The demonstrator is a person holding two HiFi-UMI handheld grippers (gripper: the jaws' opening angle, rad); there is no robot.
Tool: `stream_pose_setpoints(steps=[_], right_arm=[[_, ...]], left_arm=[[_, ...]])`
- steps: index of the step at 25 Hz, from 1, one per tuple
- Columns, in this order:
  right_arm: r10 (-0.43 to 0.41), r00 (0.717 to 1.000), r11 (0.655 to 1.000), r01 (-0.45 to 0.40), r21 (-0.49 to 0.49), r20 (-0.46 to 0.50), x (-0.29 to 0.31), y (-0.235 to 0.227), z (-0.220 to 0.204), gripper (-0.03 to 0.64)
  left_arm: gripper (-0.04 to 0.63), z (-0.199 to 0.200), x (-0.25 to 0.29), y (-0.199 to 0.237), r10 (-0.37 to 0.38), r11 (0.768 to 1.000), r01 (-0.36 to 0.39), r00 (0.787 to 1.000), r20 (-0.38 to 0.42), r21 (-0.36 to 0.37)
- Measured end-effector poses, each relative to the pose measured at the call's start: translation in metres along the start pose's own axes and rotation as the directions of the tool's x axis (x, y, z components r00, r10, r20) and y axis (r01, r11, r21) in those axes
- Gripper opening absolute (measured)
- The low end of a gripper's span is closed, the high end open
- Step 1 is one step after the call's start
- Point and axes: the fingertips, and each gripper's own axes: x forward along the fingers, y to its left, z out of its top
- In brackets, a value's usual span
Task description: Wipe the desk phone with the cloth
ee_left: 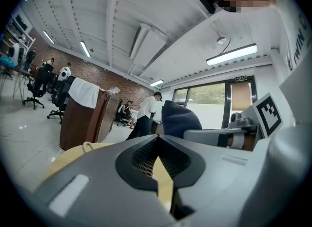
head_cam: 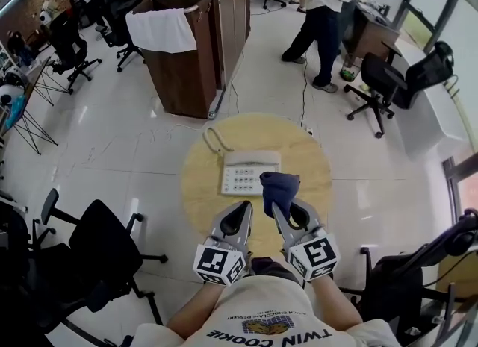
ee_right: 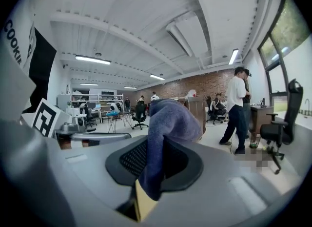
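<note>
A white desk phone [head_cam: 247, 172] with a coiled cord and handset [head_cam: 214, 141] lies on the small round wooden table [head_cam: 202, 189]. My right gripper [head_cam: 287, 213] is shut on a dark blue cloth [head_cam: 280, 189], which stands up bunched just right of the phone's near edge. In the right gripper view the cloth [ee_right: 165, 128] fills the space between the jaws. My left gripper [head_cam: 239, 215] is shut with nothing in it, hovering over the table just this side of the phone. The cloth [ee_left: 179, 119] also shows in the left gripper view, beyond the shut jaws [ee_left: 157, 154].
A wooden lectern [head_cam: 187, 47] draped with a white cloth stands beyond the table. Black office chairs [head_cam: 104, 245] flank me on both sides. A person [head_cam: 323, 17] stands at the back right near a desk and another chair [head_cam: 385, 84].
</note>
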Motion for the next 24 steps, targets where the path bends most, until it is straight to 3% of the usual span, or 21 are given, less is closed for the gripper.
stream_pose_setpoints(steps=[24], right_arm=[[-0.01, 1.0, 1.0, 0.01, -0.026, -0.007, -0.035, 0.025, -0.028, 0.063]], left_arm=[[-0.009, -0.002, -0.025, -0.033, -0.036, 0.998, 0.036, 0.999, 0.003, 0.061]])
